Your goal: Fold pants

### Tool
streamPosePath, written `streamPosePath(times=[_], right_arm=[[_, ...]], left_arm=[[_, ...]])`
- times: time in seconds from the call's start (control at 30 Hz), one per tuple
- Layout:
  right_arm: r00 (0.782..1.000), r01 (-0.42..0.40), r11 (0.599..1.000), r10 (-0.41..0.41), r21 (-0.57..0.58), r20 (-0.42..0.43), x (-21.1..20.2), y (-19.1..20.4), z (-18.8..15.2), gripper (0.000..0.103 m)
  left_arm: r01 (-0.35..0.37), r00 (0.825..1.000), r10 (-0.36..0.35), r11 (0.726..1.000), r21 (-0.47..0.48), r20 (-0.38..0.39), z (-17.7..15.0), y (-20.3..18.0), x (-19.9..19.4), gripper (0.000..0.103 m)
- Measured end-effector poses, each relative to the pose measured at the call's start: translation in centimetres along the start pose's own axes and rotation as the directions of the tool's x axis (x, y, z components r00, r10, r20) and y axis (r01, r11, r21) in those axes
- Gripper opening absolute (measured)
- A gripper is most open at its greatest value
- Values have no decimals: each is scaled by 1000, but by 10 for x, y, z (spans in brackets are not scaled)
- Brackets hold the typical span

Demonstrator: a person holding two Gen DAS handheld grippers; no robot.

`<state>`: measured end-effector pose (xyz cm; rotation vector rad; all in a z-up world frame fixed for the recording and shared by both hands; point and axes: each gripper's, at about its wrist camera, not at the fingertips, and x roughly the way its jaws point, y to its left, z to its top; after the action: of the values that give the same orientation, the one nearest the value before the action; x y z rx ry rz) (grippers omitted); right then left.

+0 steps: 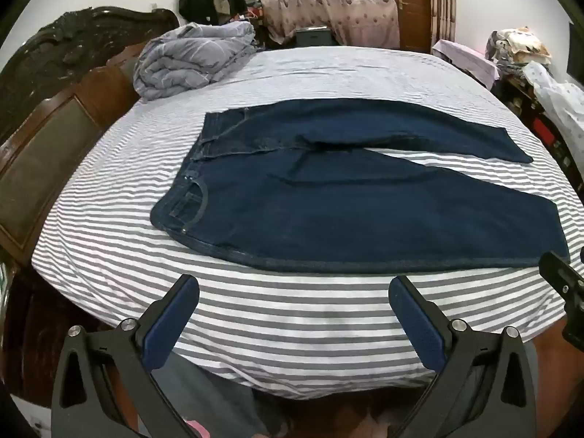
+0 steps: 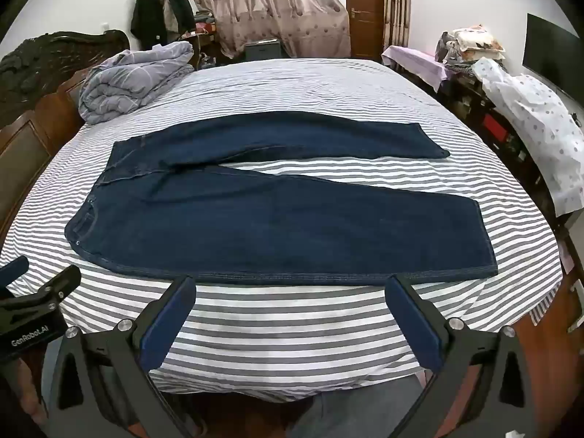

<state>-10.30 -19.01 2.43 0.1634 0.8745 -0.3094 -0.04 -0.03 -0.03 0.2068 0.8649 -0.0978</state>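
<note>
Hovering level over the near edge of the striped bed [image 1: 109, 248], the left hand-held gripper [image 1: 294, 288] points forward with its fingers spread wide, holding nothing. Dark blue pants [image 1: 346, 197] lie flat across the bed beyond it, waistband to the left, legs splayed rightward. Beside it, the right hand-held gripper [image 2: 291, 288] is posed likewise, fingers wide apart and empty, its tips near the pants' near seam.

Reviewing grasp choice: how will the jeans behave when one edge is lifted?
The jeans are probably floppy: they lie flat, following the striped bed. Thick denim with stitched seams suggests fair weight and drag. Spread legs would likely dangle separately. Both grippers, left and right, are open.
</note>
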Motion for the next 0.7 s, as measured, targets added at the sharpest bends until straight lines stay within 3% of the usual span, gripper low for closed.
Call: streamPosePath(times=[0.17, 0.27, 0.47, 0.7], right_arm=[[1000, -2, 1000, 2, -6, 1, -2, 2, -2, 103], [1000, 2, 1000, -2, -13, -1, -1, 6, 0, 103], [1000, 7, 1000, -7, -23, -4, -1, 21, -1, 103], [1000, -15, 1000, 15, -2, -11, 1, 5, -3, 103]], left_arm=[[-26, 999, 26, 1000, 13, -23, -5, -11, 3, 103], [45, 998, -46, 999, -24, -48, -4, 3, 7, 103], [35, 999, -36, 999, -18, -35, -4, 3, 11, 103], [45, 998, -45, 999, -7, -38, -6, 2, 12, 103]])
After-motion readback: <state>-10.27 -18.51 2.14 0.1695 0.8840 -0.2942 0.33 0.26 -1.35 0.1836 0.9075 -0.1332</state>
